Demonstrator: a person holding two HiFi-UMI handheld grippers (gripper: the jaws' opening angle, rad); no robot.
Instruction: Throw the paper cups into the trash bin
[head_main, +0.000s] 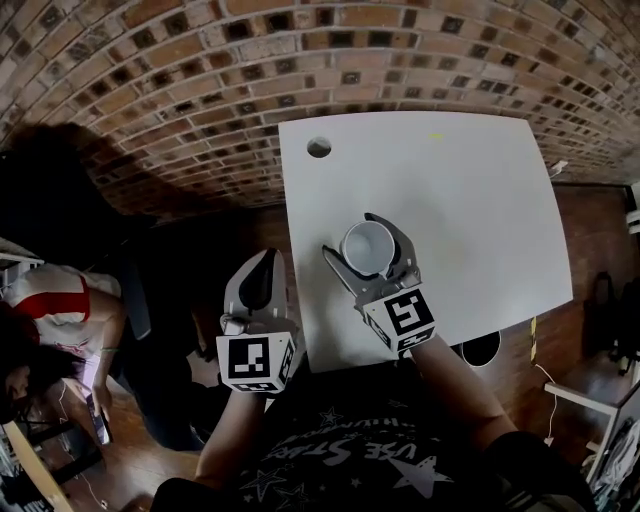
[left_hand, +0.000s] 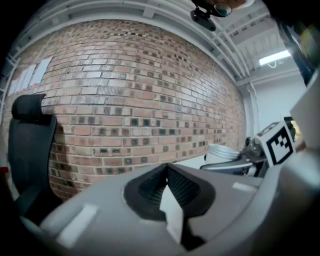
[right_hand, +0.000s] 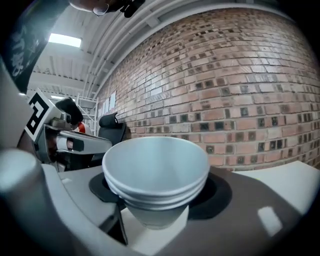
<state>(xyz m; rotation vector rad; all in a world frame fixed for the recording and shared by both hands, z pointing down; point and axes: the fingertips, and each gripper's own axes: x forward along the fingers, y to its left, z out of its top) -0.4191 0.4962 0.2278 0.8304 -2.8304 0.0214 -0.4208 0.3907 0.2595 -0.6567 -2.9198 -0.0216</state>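
A stack of white paper cups (head_main: 367, 247) stands upright between the jaws of my right gripper (head_main: 362, 243), over the middle of the white table (head_main: 460, 170). In the right gripper view the stack (right_hand: 156, 170) fills the space between the jaws, and the right gripper (right_hand: 155, 212) is shut on its lower part. My left gripper (head_main: 262, 272) is off the table's left edge, shut with nothing in it; its pads meet in the left gripper view (left_hand: 167, 186). The cups (left_hand: 222, 151) also show there at the right. No trash bin is plainly visible.
The table has a small round hole (head_main: 319, 148) near its far left corner. A brick wall (head_main: 200, 80) runs behind it. A black chair (left_hand: 30, 150) stands at the left. A person (head_main: 60, 310) is at the far left. A dark round shape (head_main: 483, 348) lies below the table's near edge.
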